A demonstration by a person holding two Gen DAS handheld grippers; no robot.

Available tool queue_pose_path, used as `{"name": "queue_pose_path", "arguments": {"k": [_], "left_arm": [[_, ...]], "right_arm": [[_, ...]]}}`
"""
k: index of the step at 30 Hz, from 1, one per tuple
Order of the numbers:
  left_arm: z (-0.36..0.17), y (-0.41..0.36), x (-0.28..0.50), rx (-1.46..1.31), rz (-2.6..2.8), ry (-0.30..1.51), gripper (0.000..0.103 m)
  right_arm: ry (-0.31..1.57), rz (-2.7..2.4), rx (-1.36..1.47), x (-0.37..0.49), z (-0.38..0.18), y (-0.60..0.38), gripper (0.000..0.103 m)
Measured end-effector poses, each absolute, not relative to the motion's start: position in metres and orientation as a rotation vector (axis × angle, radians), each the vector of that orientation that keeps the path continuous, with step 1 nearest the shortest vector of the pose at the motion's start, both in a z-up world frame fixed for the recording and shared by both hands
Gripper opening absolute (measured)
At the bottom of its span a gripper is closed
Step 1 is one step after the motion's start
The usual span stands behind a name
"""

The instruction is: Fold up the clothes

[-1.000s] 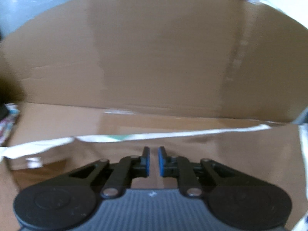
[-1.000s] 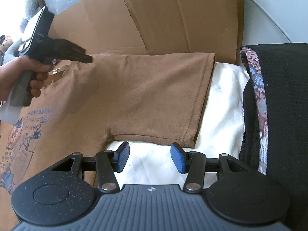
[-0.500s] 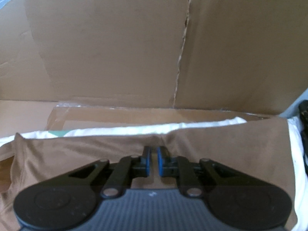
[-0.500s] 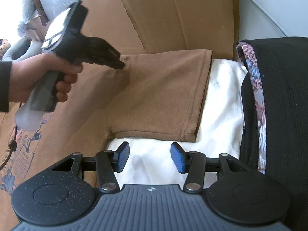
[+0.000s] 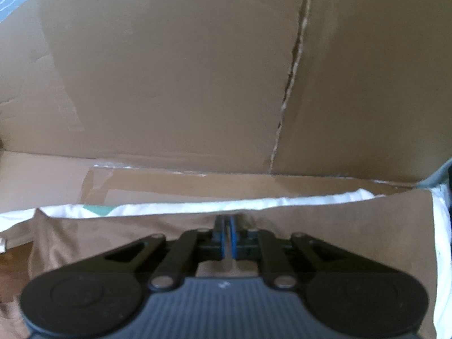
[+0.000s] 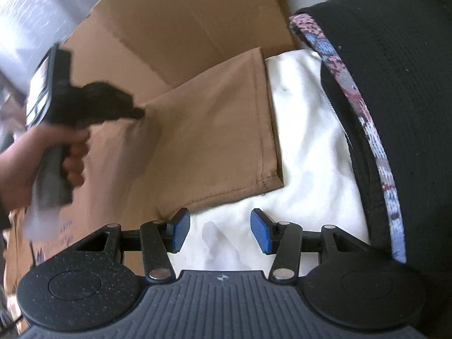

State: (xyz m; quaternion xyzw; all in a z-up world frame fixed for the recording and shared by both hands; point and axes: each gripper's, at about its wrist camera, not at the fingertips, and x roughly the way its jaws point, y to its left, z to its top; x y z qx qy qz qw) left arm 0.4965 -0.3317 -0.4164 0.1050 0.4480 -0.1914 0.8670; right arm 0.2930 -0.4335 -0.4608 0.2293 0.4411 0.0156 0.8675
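Listing what we hold and what lies before us. Item one: brown T-shirt (image 6: 214, 130), count one, spread flat over a white sheet (image 6: 305, 152) with cardboard (image 5: 175, 79) standing behind it. From the right gripper (image 6: 217, 230) the sleeve lies straight ahead and slightly to its left, its hemmed end running away from us along the right side, its long axis crossing our view from left to right. The lower hem corner rests just ahead of the right gripper's left pad.

Item two: left gripper (image 5: 226, 236), count one, jaws pressed together on the top edge of the shirt near the shoulder; in the right wrist view its tip meets the cloth at the sleeve's inner end, a hand (image 6: 42, 163) wrapped round its handle. The pinch point itself is blurred there, so we judge the grip from the left wrist view, where cloth bunches at the pads.

Item three: right gripper, count one, jaws spread and empty, hovering over bare white sheet.

Item four: dark knitted garment (image 6: 395, 90), count one, with a patterned band, to the right of the right gripper.

Nearer to the sleeve's free end: the right gripper. We judge the coming fold turns on that closeness, the sleeve to be carried leftward across the body.
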Motion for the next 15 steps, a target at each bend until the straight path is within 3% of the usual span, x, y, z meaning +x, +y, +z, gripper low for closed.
{"name": "queue_pose_path", "arguments": {"k": [15], "left_arm": [[-0.381,-0.297,0.449,0.241,-0.512,0.954,0.015]], "right_arm": [[0.864,-0.161,0.647,0.294,-0.469,-0.446,0.051]]}}
